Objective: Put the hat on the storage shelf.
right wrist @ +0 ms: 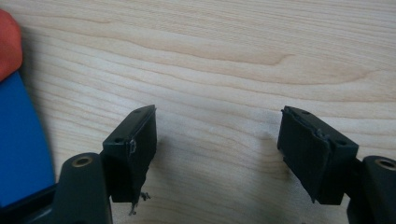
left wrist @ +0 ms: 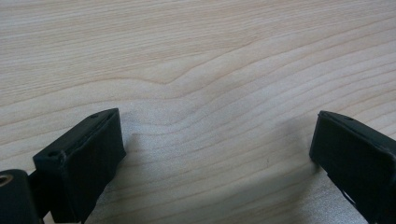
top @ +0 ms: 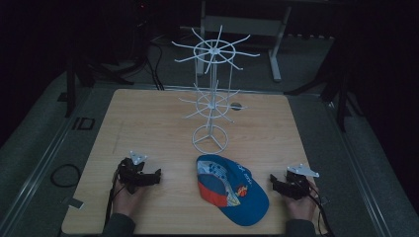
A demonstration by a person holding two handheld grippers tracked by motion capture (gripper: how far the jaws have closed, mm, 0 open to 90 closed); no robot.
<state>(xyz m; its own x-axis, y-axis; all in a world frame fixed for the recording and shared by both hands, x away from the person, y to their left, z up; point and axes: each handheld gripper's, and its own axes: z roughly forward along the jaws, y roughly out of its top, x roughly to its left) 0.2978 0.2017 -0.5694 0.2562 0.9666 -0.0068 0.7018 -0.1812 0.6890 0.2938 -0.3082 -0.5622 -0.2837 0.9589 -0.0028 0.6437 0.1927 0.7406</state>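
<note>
Two grippers, left gripper [top: 157, 174] and right gripper [top: 273, 180], open, flanking cap [top: 231, 190].

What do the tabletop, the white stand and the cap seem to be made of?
Tabletop: pale wood or wood-look laminate, matte; grain lines show.
White stand: probably coated metal wire; thin stiff spokes.
Cap: likely fabric, blue and orange, soft crumpled crown.

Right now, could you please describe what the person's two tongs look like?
Both tongs, left and right, are black, each topped by a grey three-cornered plate and trailing a dark cable. Their jaws are flat rectangular black blocks with small screw holes. Dark sleeves cover the forearms.
</note>
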